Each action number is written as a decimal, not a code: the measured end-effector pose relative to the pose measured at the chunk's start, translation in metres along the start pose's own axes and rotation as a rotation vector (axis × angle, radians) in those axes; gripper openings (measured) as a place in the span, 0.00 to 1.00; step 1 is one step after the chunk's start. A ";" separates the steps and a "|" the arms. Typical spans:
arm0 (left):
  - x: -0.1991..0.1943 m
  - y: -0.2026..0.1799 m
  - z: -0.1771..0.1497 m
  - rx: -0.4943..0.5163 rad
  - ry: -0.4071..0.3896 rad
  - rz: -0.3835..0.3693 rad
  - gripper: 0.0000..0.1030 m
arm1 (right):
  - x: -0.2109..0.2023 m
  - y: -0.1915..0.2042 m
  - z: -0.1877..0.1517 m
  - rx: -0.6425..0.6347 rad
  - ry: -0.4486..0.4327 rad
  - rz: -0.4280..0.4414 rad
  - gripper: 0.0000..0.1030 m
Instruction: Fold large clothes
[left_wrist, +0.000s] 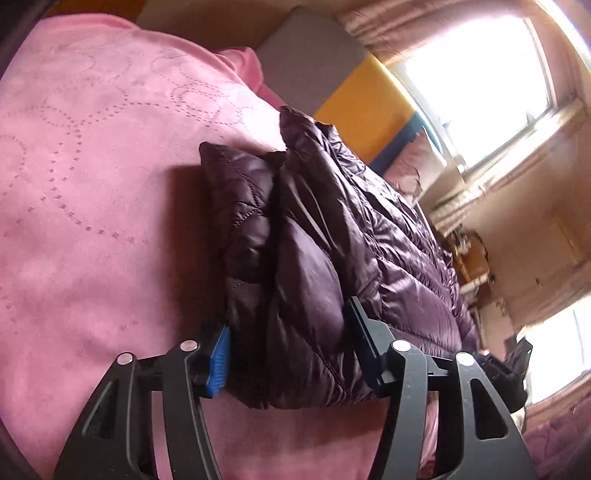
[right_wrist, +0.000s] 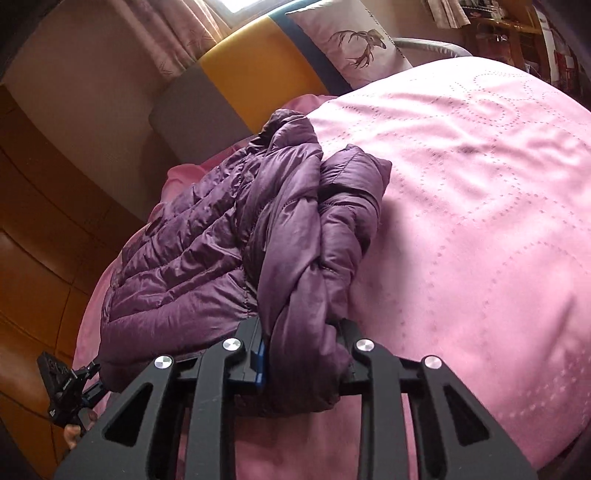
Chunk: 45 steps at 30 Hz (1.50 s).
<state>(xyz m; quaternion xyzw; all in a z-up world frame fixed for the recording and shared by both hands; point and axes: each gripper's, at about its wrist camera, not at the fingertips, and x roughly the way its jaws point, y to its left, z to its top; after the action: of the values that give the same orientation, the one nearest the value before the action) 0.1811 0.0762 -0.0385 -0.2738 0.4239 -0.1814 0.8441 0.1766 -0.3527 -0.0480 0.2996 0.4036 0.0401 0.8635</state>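
The left gripper sits at the bottom centre of its frame, its jaws clamped around a thick bunched edge of the purple puffer jacket. The right gripper likewise pinches a twisted roll of the same jacket, squeezed narrow between the pads.

The jacket looks light, soft and springy; the quilted down compresses under the jaws and will likely puff back when let go. Its shiny shell seems slippery, so a hold on stacked layers or a stitched seam at the hem looks safer than one on a single skin.

It lies on a bed with a pink bedspread patterned in dotted rings, soft and yielding. Beyond, a yellow and grey headboard, a deer-print pillow, curtains and a bright window.
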 end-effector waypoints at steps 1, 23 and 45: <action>-0.003 -0.001 -0.003 0.014 0.009 -0.003 0.54 | -0.007 -0.003 -0.007 -0.008 0.011 0.000 0.23; -0.029 -0.127 0.012 0.284 -0.156 0.009 0.77 | -0.029 0.109 0.033 -0.250 -0.195 -0.139 0.80; 0.088 -0.099 -0.007 0.282 -0.102 0.224 0.77 | 0.124 0.071 0.034 -0.247 -0.060 -0.259 0.85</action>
<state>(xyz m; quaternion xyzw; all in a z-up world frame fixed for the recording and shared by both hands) 0.2190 -0.0511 -0.0349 -0.1128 0.3786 -0.1300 0.9094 0.2969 -0.2721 -0.0758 0.1375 0.4050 -0.0312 0.9034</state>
